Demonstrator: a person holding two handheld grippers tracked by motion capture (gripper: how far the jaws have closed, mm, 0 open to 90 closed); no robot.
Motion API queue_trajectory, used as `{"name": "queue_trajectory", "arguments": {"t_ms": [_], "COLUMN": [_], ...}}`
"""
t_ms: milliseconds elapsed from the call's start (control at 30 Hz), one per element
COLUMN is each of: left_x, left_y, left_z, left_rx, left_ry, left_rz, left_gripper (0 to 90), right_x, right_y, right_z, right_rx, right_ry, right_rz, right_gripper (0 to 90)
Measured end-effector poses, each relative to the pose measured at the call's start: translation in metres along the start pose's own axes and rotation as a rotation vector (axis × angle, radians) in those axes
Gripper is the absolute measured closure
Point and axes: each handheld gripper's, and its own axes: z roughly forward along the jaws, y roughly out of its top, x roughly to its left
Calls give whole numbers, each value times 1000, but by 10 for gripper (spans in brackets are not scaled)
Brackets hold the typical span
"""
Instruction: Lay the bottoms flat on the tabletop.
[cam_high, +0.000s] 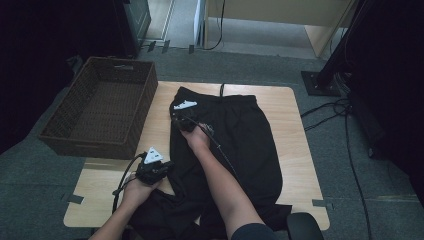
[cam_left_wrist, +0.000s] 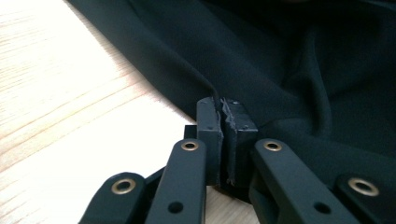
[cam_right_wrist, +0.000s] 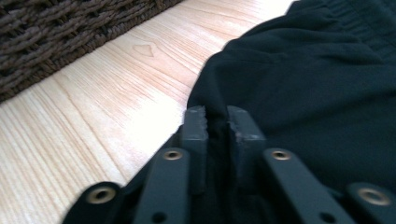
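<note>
Here, garment: one pair of black trousers (cam_high: 240, 145), plain, soft and matte, with a gathered waistband and a drawstring at the top.
Place: spread down the middle of the frame on the pale wooden surface (cam_high: 300, 150), legs bunched at the bottom edge.
Left gripper (cam_high: 165, 167): jaws pinching the cloth's left edge, lower left of centre.
Right gripper (cam_high: 175, 119): jaws pinching the same edge higher up.
Count: two grippers, one garment, one brown wicker basket (cam_high: 100, 107) at upper left.
</note>
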Motion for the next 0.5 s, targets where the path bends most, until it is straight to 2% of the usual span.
{"name": "queue_trajectory", "arguments": {"t_ms": [133, 233, 300, 400, 500], "left_x": [-1, -1, 0, 6, 11], "left_y": [1, 2, 5, 15, 33], "left_z": [1, 1, -1, -11, -32], "left_rx": [1, 0, -9, -56, -124], "left_ry": [9, 22, 28, 27, 54], "left_rz": [12, 14, 13, -9, 8], "left_gripper": [893, 899, 900, 900, 900], "right_x": [-3, -8, -9, -7, -6], "right_y": [1, 4, 9, 26, 53], "right_z": [0, 0, -3, -12, -27], "right_rx": [2, 22, 5, -34, -73], "right_ry": [14, 26, 37, 36, 31], "right_rz": [32, 130, 162, 153, 126], "right_gripper": [841, 853, 857, 860, 859]}}
